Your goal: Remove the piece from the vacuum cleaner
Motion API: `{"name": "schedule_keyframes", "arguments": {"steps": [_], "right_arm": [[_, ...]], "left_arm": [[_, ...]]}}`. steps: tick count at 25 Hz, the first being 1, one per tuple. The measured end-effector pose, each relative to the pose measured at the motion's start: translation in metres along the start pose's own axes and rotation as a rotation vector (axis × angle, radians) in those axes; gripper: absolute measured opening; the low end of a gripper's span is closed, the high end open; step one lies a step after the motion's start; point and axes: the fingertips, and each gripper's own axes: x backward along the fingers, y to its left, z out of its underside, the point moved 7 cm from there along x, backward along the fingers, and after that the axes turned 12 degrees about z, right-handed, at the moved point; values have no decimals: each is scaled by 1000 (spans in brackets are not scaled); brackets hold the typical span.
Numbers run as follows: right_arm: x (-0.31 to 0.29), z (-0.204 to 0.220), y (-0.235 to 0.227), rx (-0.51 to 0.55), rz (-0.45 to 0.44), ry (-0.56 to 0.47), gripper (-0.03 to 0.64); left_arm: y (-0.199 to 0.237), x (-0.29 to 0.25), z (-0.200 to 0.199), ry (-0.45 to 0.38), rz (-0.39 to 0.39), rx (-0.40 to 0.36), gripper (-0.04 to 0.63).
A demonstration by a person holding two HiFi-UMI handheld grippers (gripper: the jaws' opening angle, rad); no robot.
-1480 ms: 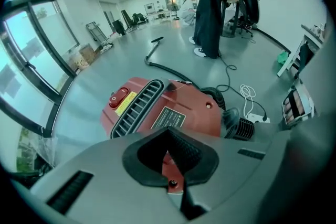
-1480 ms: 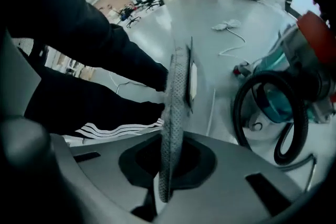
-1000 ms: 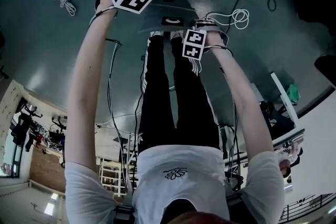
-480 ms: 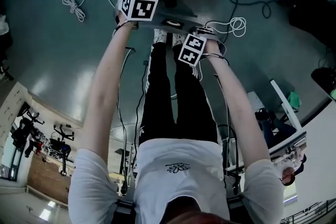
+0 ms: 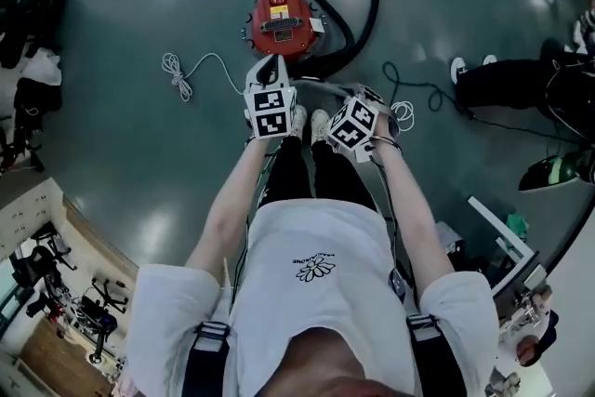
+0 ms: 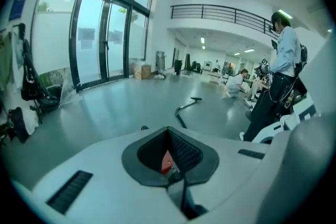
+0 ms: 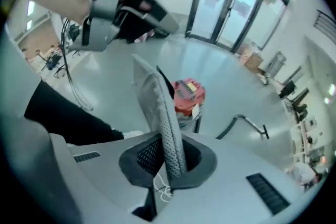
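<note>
The red vacuum cleaner stands on the grey floor just ahead of the person's feet, its black hose looping off to the right. My right gripper is shut on a flat grey, textured piece that sticks up out of its jaws, with the vacuum cleaner behind it. In the head view the piece shows as a pale strip between the right gripper and the left gripper. The left gripper has its jaws together; only a red sliver shows in the slit.
A coiled white cable lies left of the vacuum, and more cable lies to the right. The wand rests on the floor. A seated person's legs are at the right, and another person stands nearby.
Both grippers have come up and back toward the body, away from the vacuum cleaner, with the grey piece carried along. The whole vacuum cleaner now shows, farther off.
</note>
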Motion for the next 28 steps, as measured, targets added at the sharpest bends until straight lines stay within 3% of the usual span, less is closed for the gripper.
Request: {"name": "schedule_keyframes", "arguments": {"steps": [4, 8, 13, 17, 20, 23, 28], "right_arm": [[71, -48, -68, -78, 232, -182, 21], [141, -102, -115, -172, 392, -375, 21], [228, -148, -158, -316, 530, -659, 21], [287, -182, -185, -455, 539, -871, 22], [308, -191, -194, -551, 516, -961, 21], [315, -183, -199, -603, 534, -982, 21], [323, -162, -204, -661, 547, -972, 22]], "left_arm": [[-13, 49, -81, -221, -20, -69, 2], [-20, 105, -153, -436, -49, -114, 2], [-39, 165, -224, -675, -38, -205, 2], [-37, 204, -267, -825, -29, -224, 2], [-37, 223, -283, -902, -36, -265, 2], [-42, 228, -287, -939, -26, -273, 2], [-47, 223, -284, -925, -17, -265, 2]]}}
